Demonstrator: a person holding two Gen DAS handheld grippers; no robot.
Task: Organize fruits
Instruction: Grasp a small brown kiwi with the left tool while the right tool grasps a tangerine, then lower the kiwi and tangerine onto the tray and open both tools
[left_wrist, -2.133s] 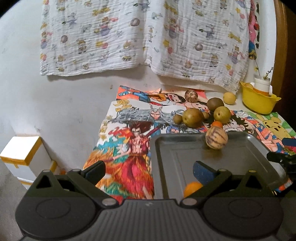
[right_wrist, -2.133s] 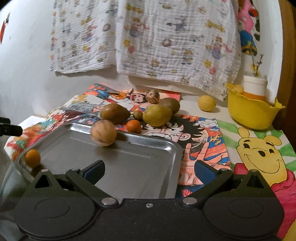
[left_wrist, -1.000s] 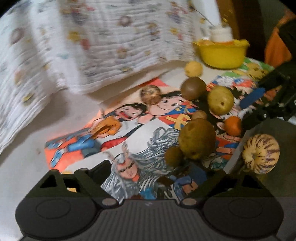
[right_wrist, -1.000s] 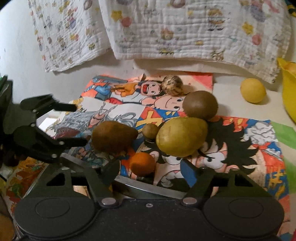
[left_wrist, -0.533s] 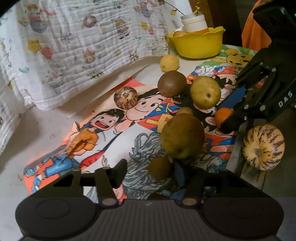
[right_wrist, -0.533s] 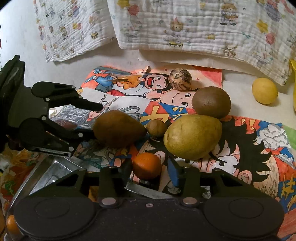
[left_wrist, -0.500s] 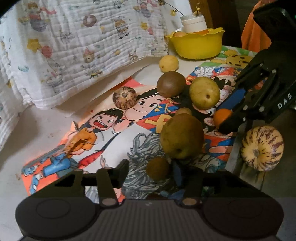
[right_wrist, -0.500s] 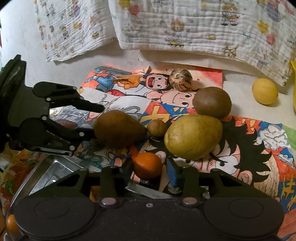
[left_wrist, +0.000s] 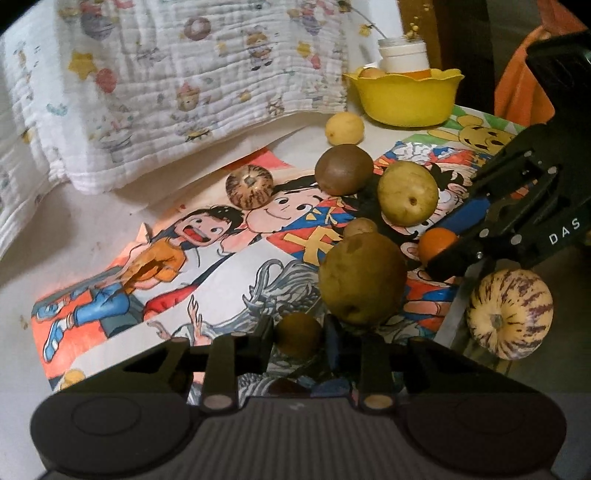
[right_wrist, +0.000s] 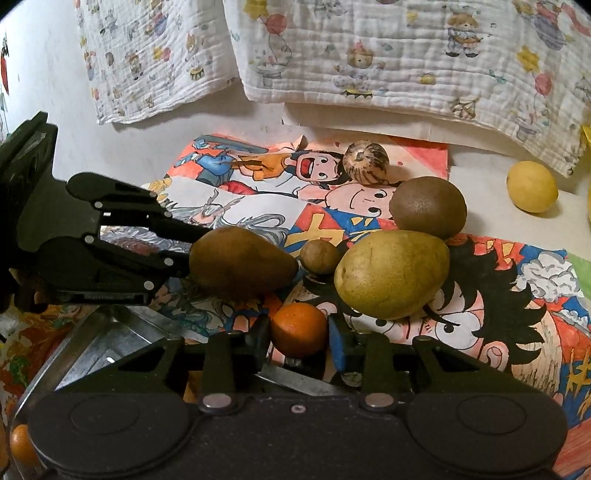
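Observation:
My left gripper (left_wrist: 298, 334) is shut on a small brown round fruit (left_wrist: 297, 335) on the cartoon cloth, just in front of a brown pear (left_wrist: 362, 277). My right gripper (right_wrist: 298, 332) is shut on a small orange (right_wrist: 298, 329) at the far edge of the metal tray (right_wrist: 110, 341); the orange also shows in the left wrist view (left_wrist: 436, 243). A striped melon (left_wrist: 509, 314) lies on the tray. A green pear (right_wrist: 392, 274), a kiwi-brown fruit (right_wrist: 427, 206), a second small brown fruit (right_wrist: 320, 256) and a striped brown fruit (right_wrist: 365, 163) lie on the cloth.
A yellow bowl (left_wrist: 404, 96) with a white jar stands at the back right, a yellow lemon (left_wrist: 344, 128) in front of it. A printed white blanket (right_wrist: 388, 51) hangs over the wall behind. Another orange (right_wrist: 21, 445) lies at the tray's near left corner.
Both grippers have closed: the left fingers onto the small brown fruit, the right fingers onto the small orange. Both have stayed in about the same place.

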